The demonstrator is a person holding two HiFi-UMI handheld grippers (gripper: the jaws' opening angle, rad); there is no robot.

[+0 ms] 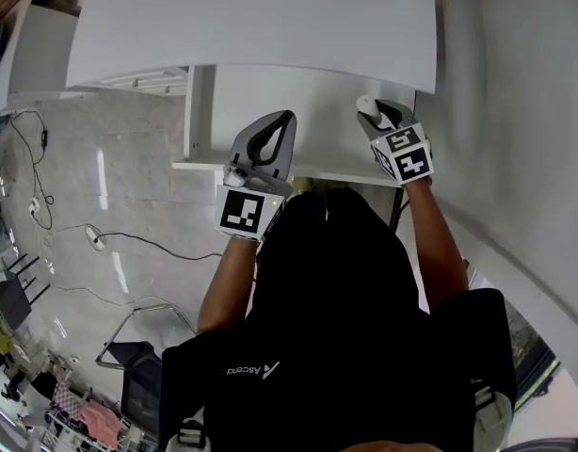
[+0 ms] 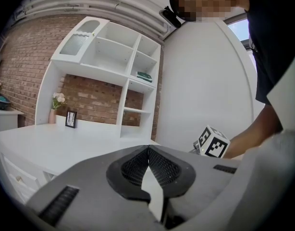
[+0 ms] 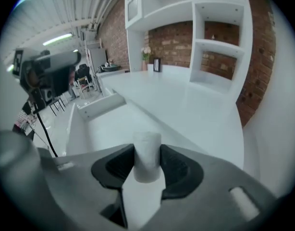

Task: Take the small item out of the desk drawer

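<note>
**A:** Item (image 3: 147, 161), where is it now?

**B:** Between the right gripper's (image 1: 376, 113) pads. It is a small white cylinder, upright, with the jaws partly closed on its sides. It hangs over the open drawer (image 3: 95, 107) and looks clear of the drawer floor.

**A:** And the other tool?

**B:** The left gripper (image 2: 148, 150) has its tips together and nothing in them. It sits beside the right one over the drawer front, not touching it.

**A:** What could spoil this?

**B:** I'd worry about the grip most. The pads catch only the cylinder's lower half, and it is smooth and round. A tilt or a jolt could let it twist out and drop back into the drawer, or roll off onto the floor. Squeezing harder on a curved side could also squirt it forward.

**A:** Anything in the path?

**B:** The desk (image 3: 190, 105) top's edge is just ahead of the jaws. A careless lift could knock the item against it. The left gripper is close enough to bump if the hands cross.

**A:** Further off?

**B:** A shelf unit (image 2: 114, 64) stands at the back of the desk, with a small frame (image 2: 70, 119) and flowers (image 2: 57, 100). They are well apart from the item. A cable (image 1: 129, 238) lies on the floor.
</note>
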